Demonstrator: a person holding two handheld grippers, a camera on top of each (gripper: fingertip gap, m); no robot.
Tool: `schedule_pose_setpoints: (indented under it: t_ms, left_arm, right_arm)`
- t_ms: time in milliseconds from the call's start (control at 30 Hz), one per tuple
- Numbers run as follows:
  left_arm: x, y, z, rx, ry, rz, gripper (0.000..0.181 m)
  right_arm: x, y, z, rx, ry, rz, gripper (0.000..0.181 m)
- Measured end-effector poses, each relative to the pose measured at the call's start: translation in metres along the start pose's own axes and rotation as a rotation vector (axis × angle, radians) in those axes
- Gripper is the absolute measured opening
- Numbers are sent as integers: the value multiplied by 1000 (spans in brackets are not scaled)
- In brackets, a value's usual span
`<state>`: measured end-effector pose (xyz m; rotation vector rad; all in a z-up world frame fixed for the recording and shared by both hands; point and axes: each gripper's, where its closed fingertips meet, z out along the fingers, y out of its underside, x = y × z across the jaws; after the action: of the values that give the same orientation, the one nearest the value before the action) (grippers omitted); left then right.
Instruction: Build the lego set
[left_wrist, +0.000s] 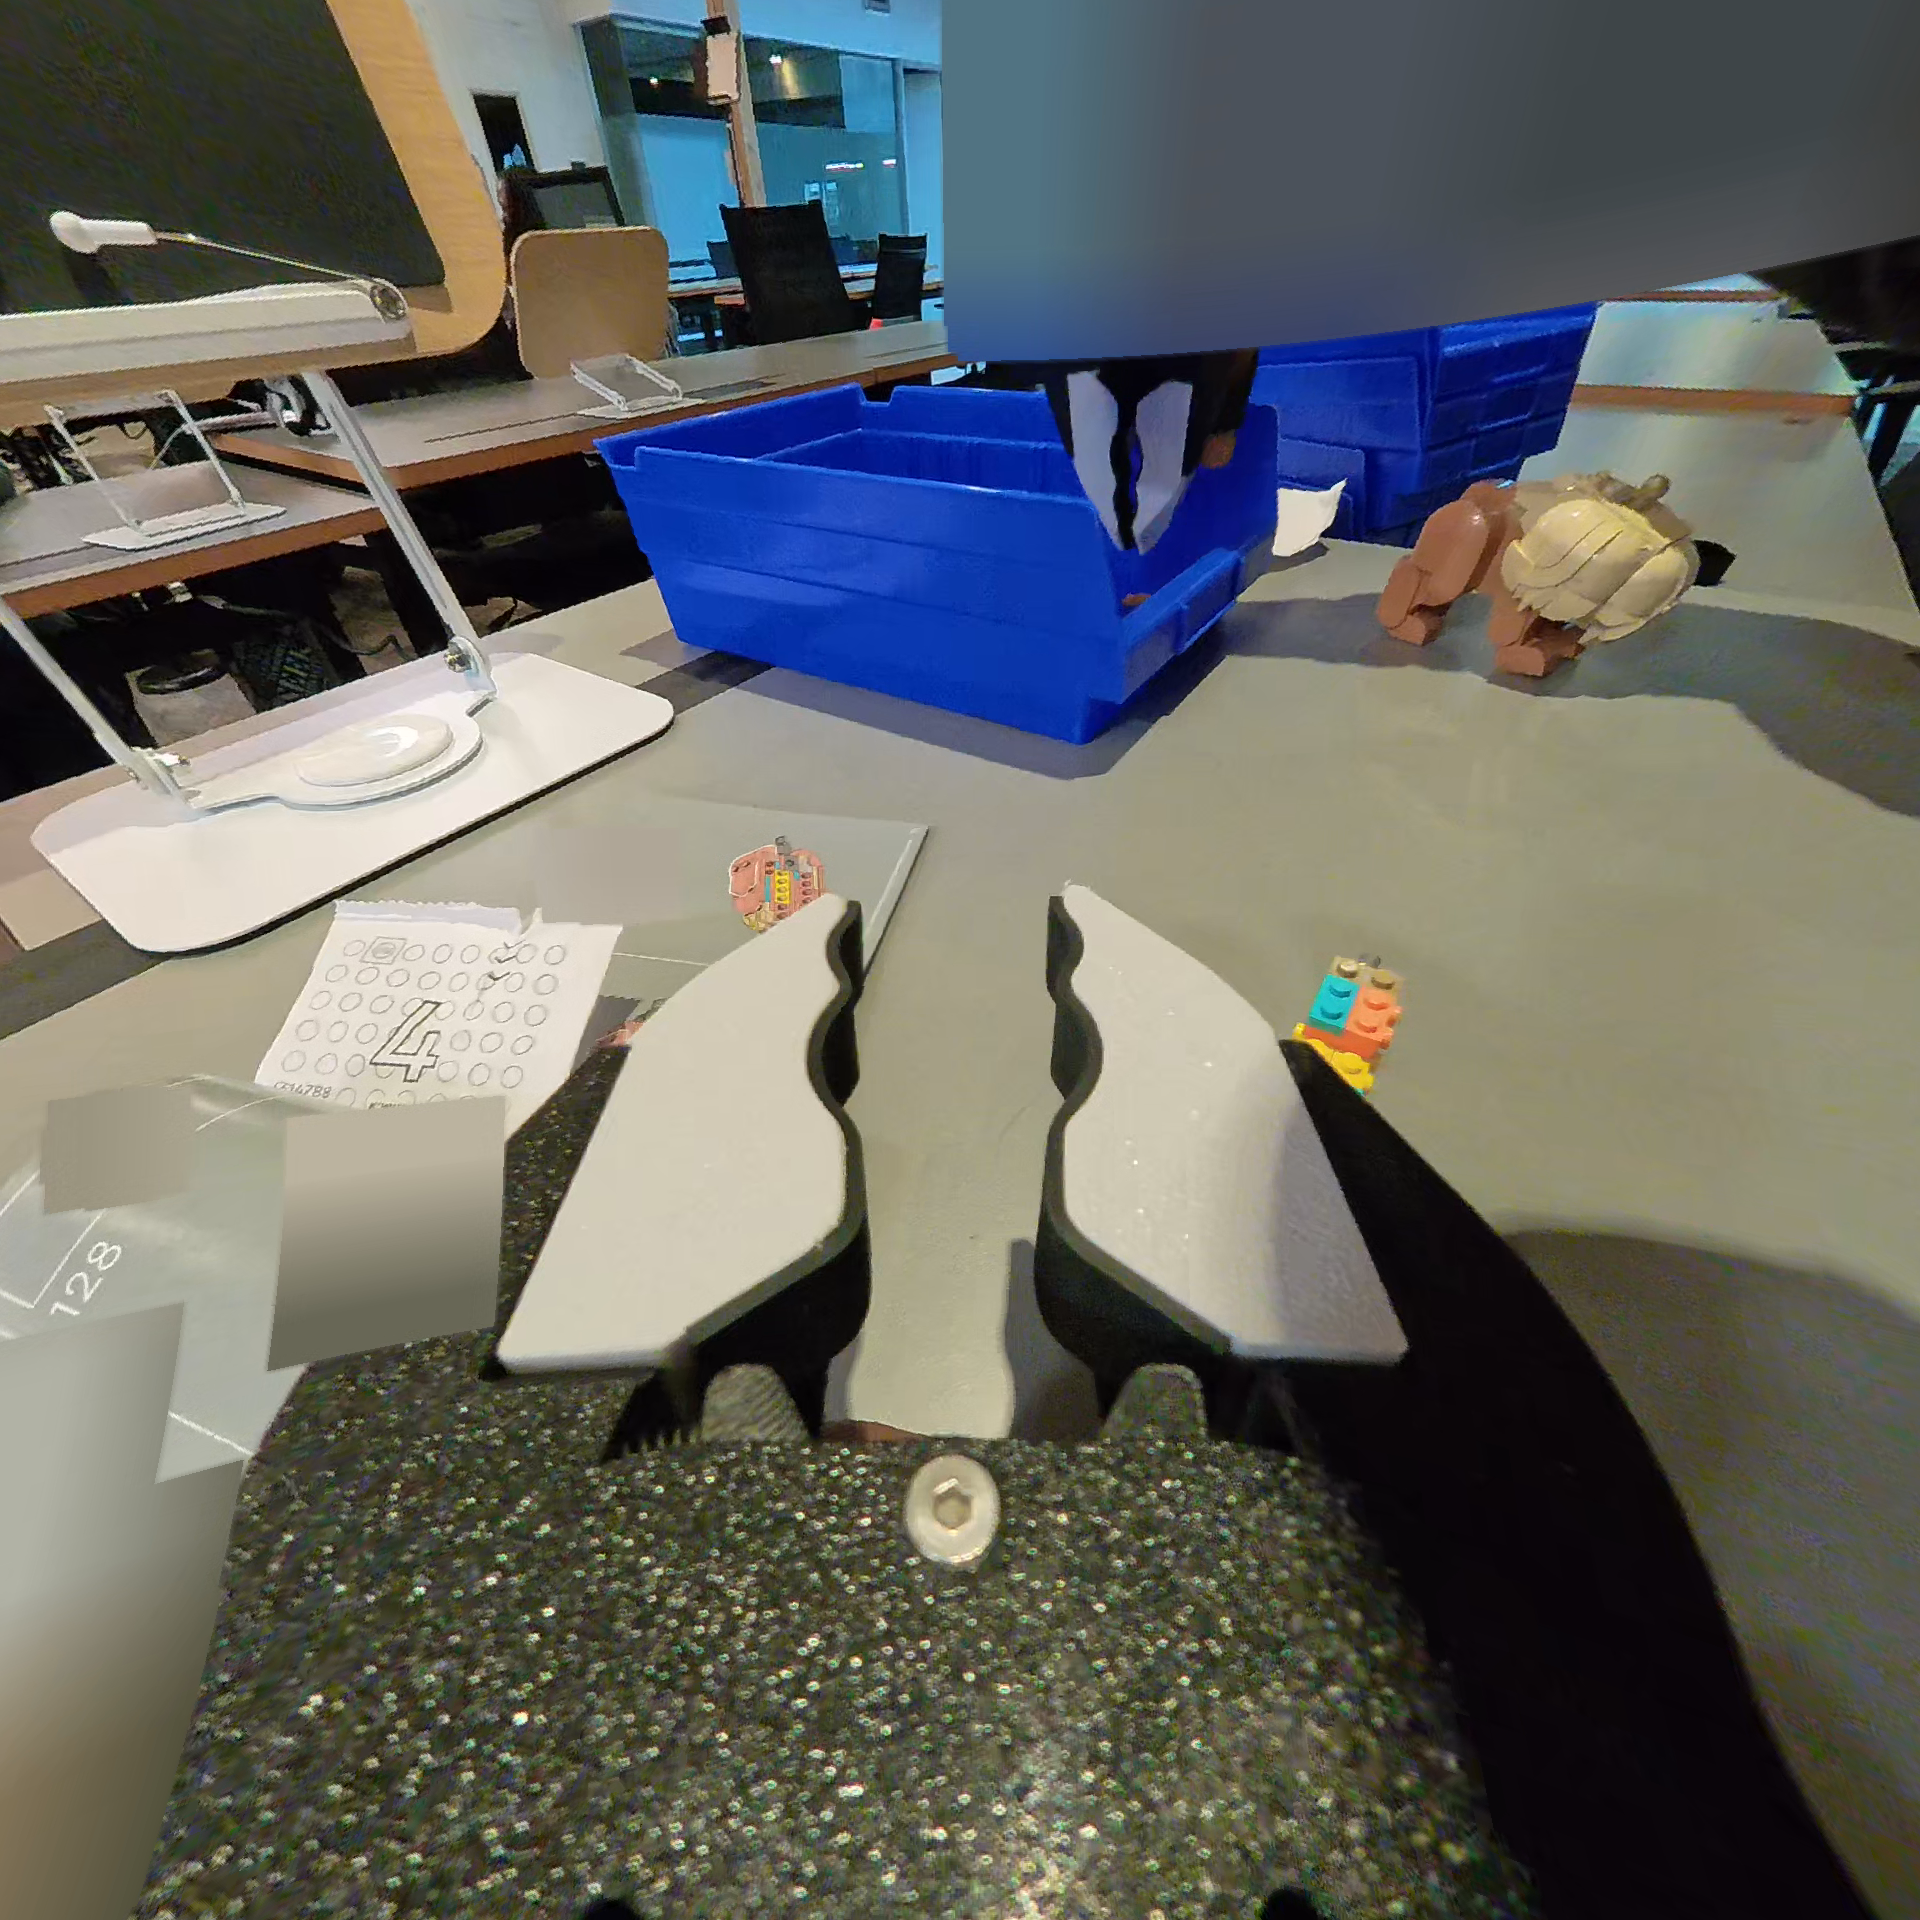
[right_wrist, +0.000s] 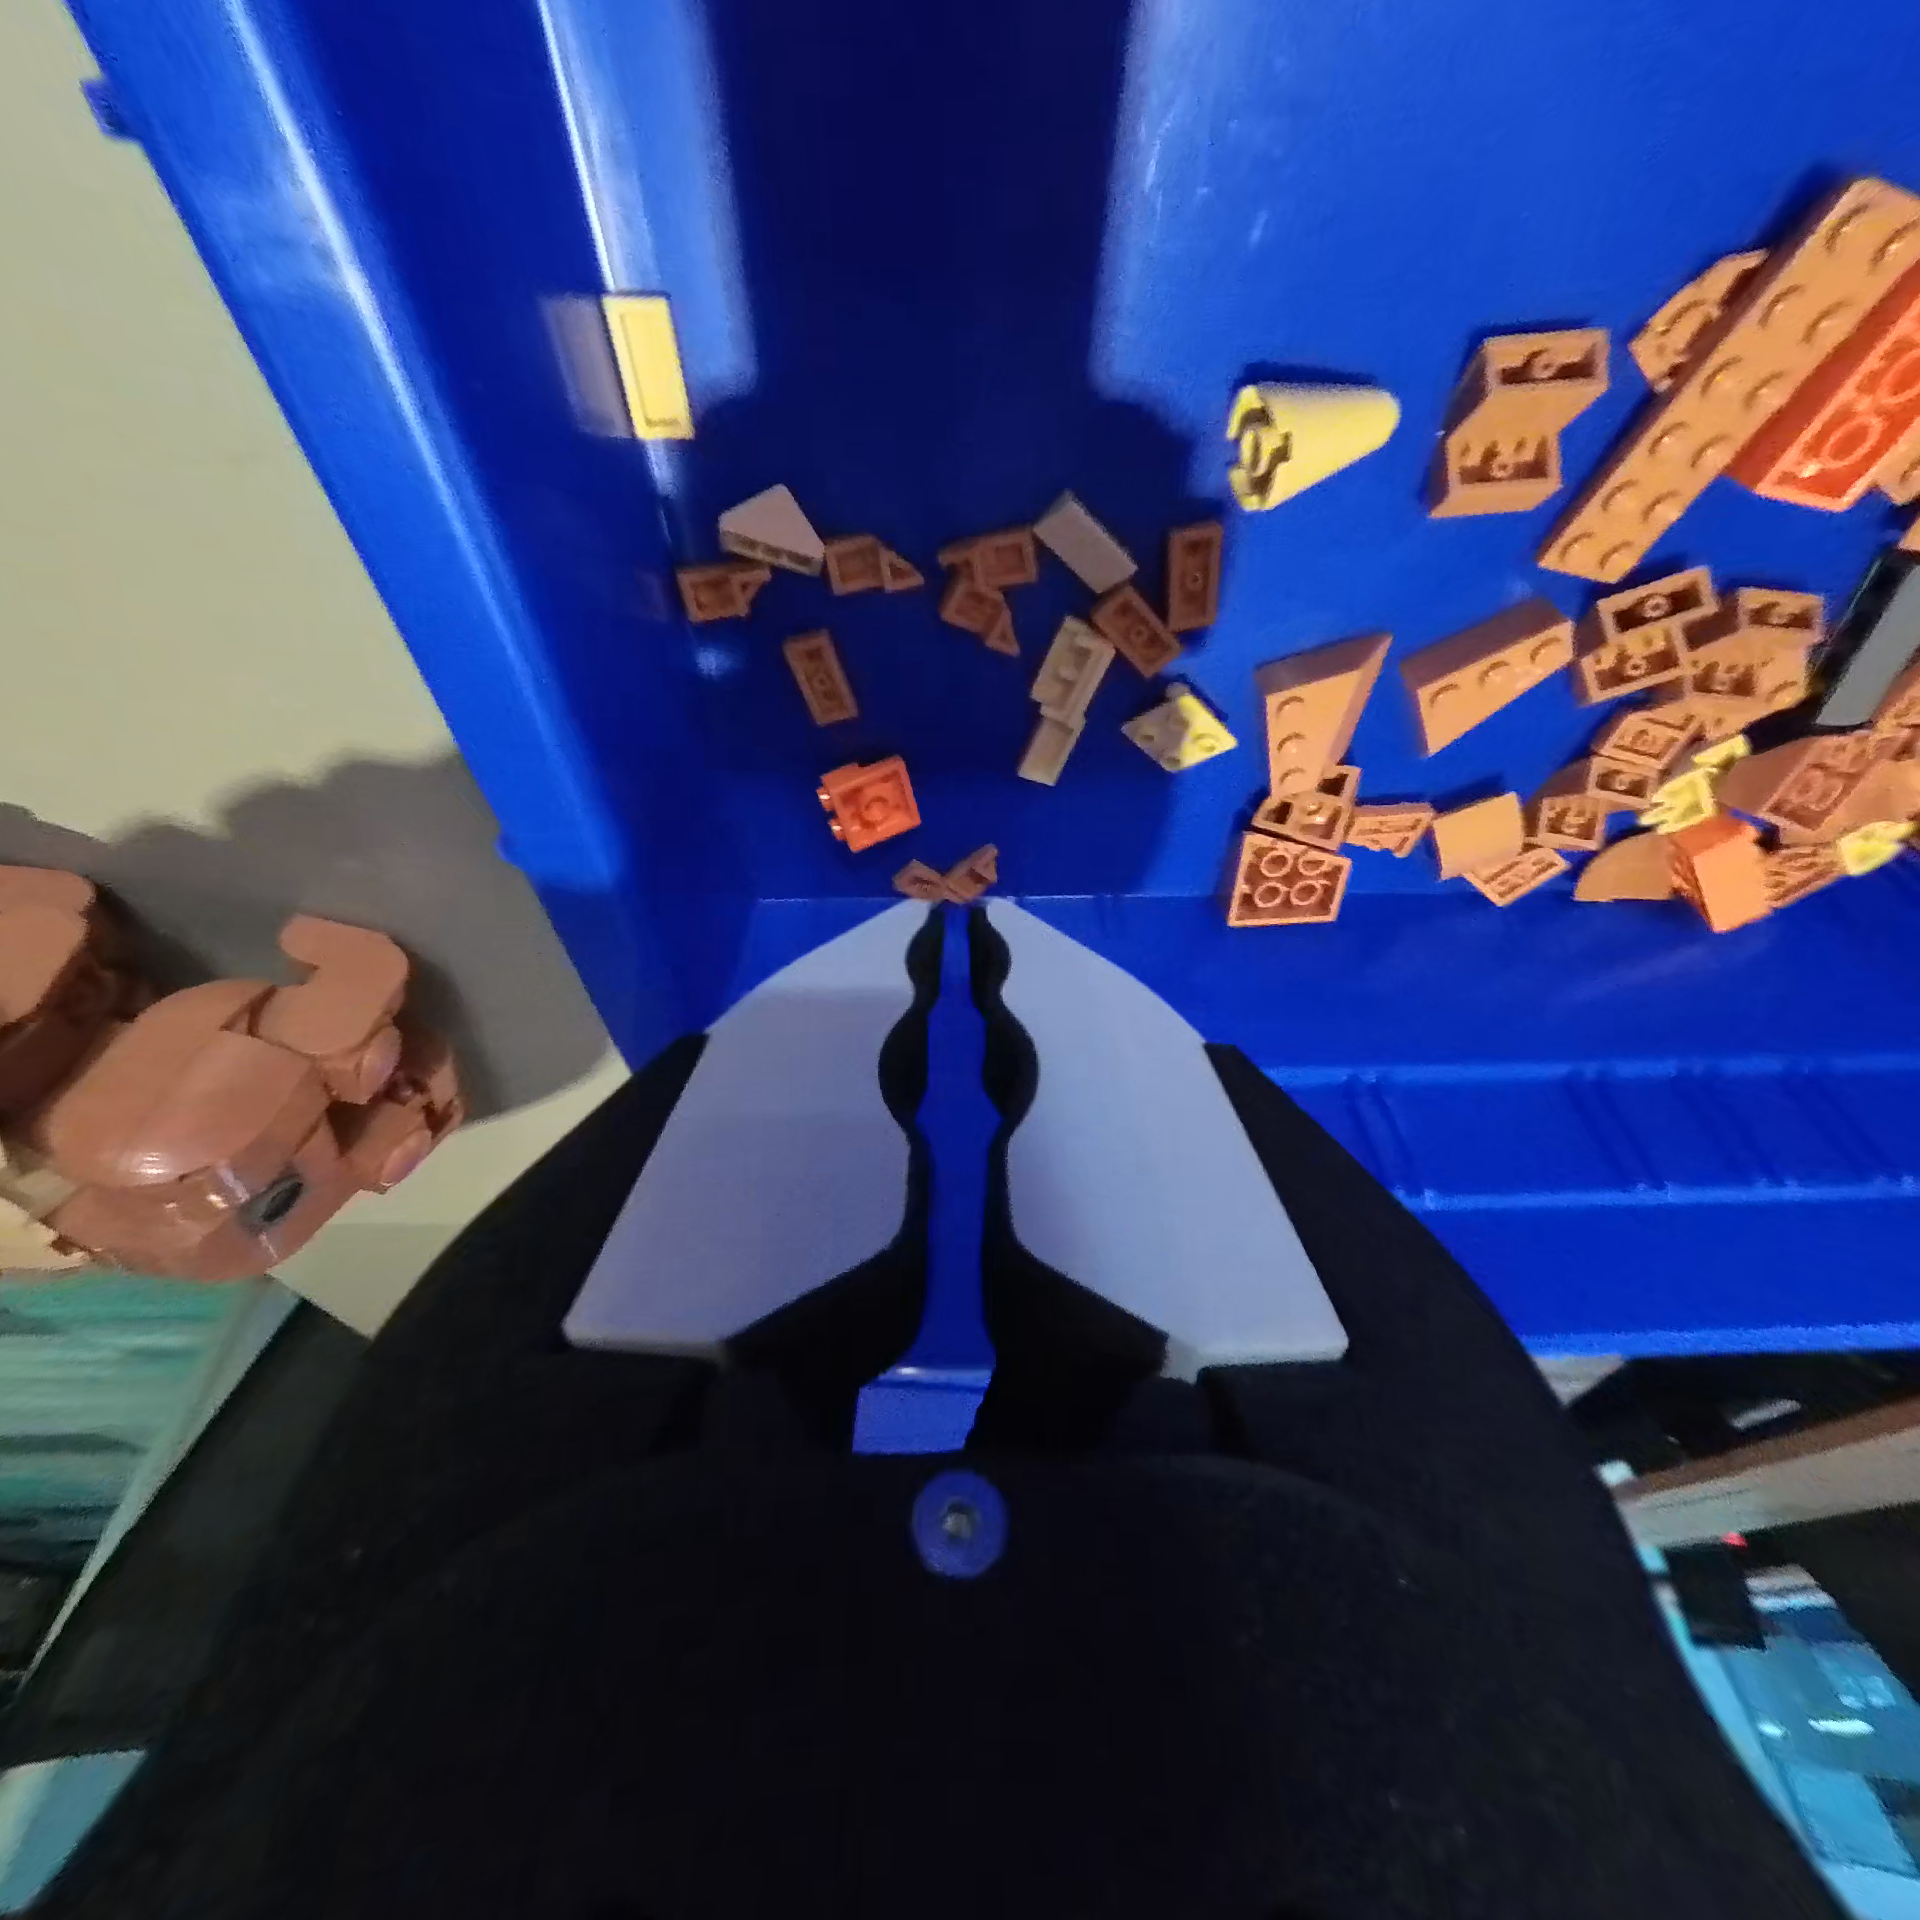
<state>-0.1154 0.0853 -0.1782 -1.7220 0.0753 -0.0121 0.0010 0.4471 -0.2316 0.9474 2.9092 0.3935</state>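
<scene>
Left claw (left_wrist: 954, 914) parted and empty, low over grey bench (left_wrist: 1455, 883); small multicoloured brick assembly (left_wrist: 1351, 1023) just beside its right finger. Farther off, right claw (right_wrist: 956, 909) nearly closed, pinching tiny brown piece (right_wrist: 948, 875) inside blue bin (right_wrist: 1455, 208) among loose bricks (right_wrist: 1091, 623). Brown built figure (left_wrist: 1538, 566) beyond.

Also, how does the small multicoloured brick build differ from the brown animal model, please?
The small build is teal, orange and yellow; the animal model is brown and tan. The small build is a blocky stack, the animal model bigger and rounded. The small build sits by the left claw, the animal model farther off. Both rest on the table.
</scene>
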Motion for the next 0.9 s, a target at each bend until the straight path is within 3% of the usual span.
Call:
schedule_pose_setpoints:
  t_ms: [300,467,633,700,900]
  left_arm:
    - [-1,0,0,-1,-5,4,34]
    - [-1,0,0,-1,-3,1,33]
    - [0,1,0,-3,-6,8,33]
    - [-1,1,0,-3,-9,6,33]
    - [-1,1,0,-9,-12,11,33]
  right_arm:
    - [-11,-1,23,-102,-100,-50,26]
    - [-14,1,30,-145,-134,-57,29]
    - [-11,3,34,-198,-87,-76,24]
    - [-11,3,34,-203,-80,-80,14]
    - [-10,2,33,-176,-70,-67,11]
